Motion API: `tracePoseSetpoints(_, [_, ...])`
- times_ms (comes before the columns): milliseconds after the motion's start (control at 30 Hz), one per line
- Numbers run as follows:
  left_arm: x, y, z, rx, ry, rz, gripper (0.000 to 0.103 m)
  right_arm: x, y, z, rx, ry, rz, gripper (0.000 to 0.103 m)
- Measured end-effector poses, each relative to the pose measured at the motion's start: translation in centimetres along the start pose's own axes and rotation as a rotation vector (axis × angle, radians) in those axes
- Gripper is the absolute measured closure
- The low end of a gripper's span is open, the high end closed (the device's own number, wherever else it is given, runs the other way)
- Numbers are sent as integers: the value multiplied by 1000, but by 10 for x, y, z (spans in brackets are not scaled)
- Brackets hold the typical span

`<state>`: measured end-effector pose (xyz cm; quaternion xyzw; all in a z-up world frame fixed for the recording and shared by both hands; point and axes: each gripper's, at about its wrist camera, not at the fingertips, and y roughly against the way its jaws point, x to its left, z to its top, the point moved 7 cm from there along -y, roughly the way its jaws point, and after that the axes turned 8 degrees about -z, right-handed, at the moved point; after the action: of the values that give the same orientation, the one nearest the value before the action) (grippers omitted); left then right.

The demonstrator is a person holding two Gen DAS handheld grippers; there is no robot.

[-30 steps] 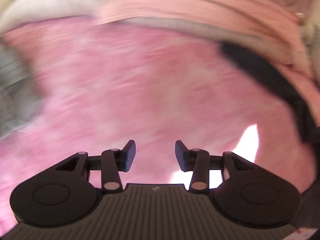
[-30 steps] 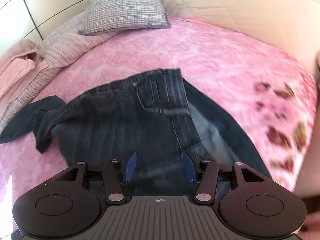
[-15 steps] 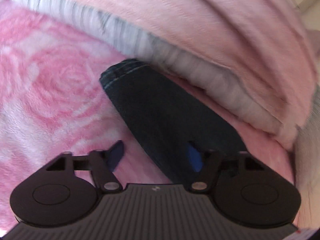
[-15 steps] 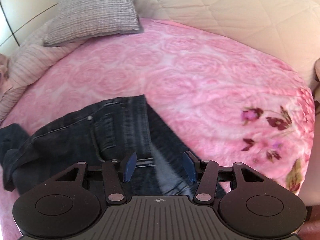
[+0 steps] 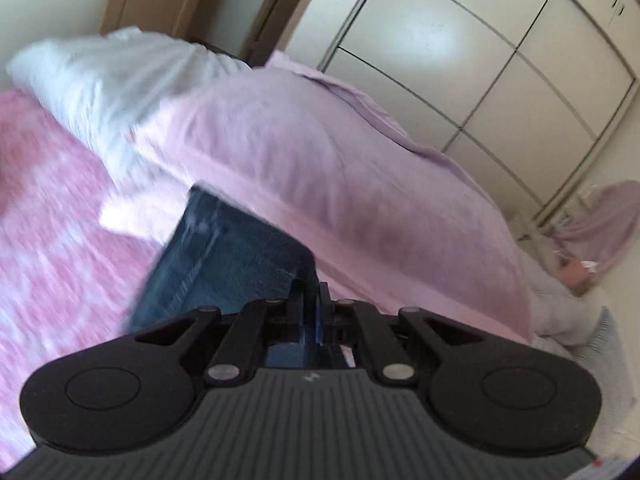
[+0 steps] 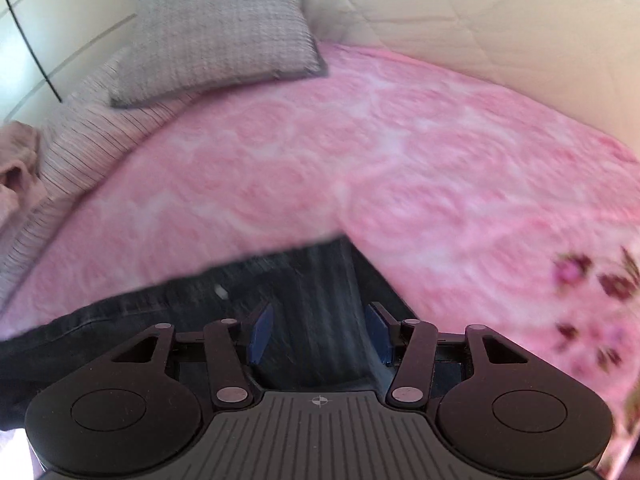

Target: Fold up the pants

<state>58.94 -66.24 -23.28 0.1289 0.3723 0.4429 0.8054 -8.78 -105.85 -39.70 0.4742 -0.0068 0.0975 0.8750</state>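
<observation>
Denim is bunching up between the left tongs right now — their jaws have just been closing and are clamping hard on a leg end of the pants, which is hanging lifted off the pink bedspread in the left wrist view. Beyond that dark blue leg, a lilac pillow is lying along the bed, a white pillow is sitting at its far end, and cream wardrobe doors are filling the background. Over in the right wrist view, the right tongs are hovering about half open, blue pads apart, with the waist part of the pants spreading flat on the bedspread beneath and between them — whether the pads are touching the cloth I cannot tell, as the picture is blurring. A grey checked cushion is resting at the head of the bed, propped on a striped pillow, against the cream quilted headboard.
</observation>
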Motion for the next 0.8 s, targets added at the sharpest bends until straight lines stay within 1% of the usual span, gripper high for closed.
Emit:
tracePoseSetpoints(33, [-7,-15,10,20,-60,40,93,6,-2,6,-9,1,13,54])
tracePoseSetpoints(67, [-12,-36,15,49,-128,108,89,11,-4,11,-19,0,22,54])
tracePoseSetpoints(100, [-13,-59,16,75,-178,179,82,18,-7,16,-26,-2,30,54])
tracePoseSetpoints(133, [-10,-81,12,102,-200,231,79,23,-9,20,-30,-2,39,54])
tracePoseSetpoints(167, [-6,-108,0,168,-213,254,78,28,-9,22,-34,1,48,54])
tracePoseSetpoints(200, [5,-121,-17,236,-211,260,77,31,-8,23,-39,9,56,54])
tracePoseSetpoints(233, [13,-126,-29,263,-207,265,77,34,-7,22,-43,22,63,54])
tracePoseSetpoints(300, [38,-115,-58,271,-211,238,74,35,-8,19,-35,54,57,54])
tracePoseSetpoints(333, [55,-106,-70,273,-192,234,70,32,-9,16,-25,61,44,54])
tracePoseSetpoints(367, [75,-96,-81,286,-154,227,69,28,-10,12,-13,60,31,54])
tracePoseSetpoints(400, [97,-89,-90,303,-112,230,69,23,-12,8,-2,51,16,54])
tracePoseSetpoints(467, [140,-72,-120,336,-49,236,69,15,-12,-1,16,22,-6,54])
tracePoseSetpoints(500, [157,-66,-132,349,-34,251,69,12,-12,-5,25,8,-15,54])
tracePoseSetpoints(533, [171,-61,-139,345,-24,262,68,11,-12,-9,32,0,-22,54])
tracePoseSetpoints(567, [184,-58,-144,334,-7,269,67,11,-11,-12,37,-1,-28,54])
tracePoseSetpoints(600, [194,-58,-147,321,17,270,64,13,-11,-15,41,6,-34,54])
tracePoseSetpoints(633, [201,-58,-147,308,54,267,60,15,-10,-18,42,18,-39,54])
tracePoseSetpoints(700, [213,-65,-145,287,111,254,57,23,-7,-23,38,46,-44,54])
tracePoseSetpoints(767, [220,-77,-145,270,93,264,57,32,-4,-28,29,66,-46,54])
tracePoseSetpoints(800, [221,-83,-144,268,62,264,61,36,-3,-30,24,76,-46,54])
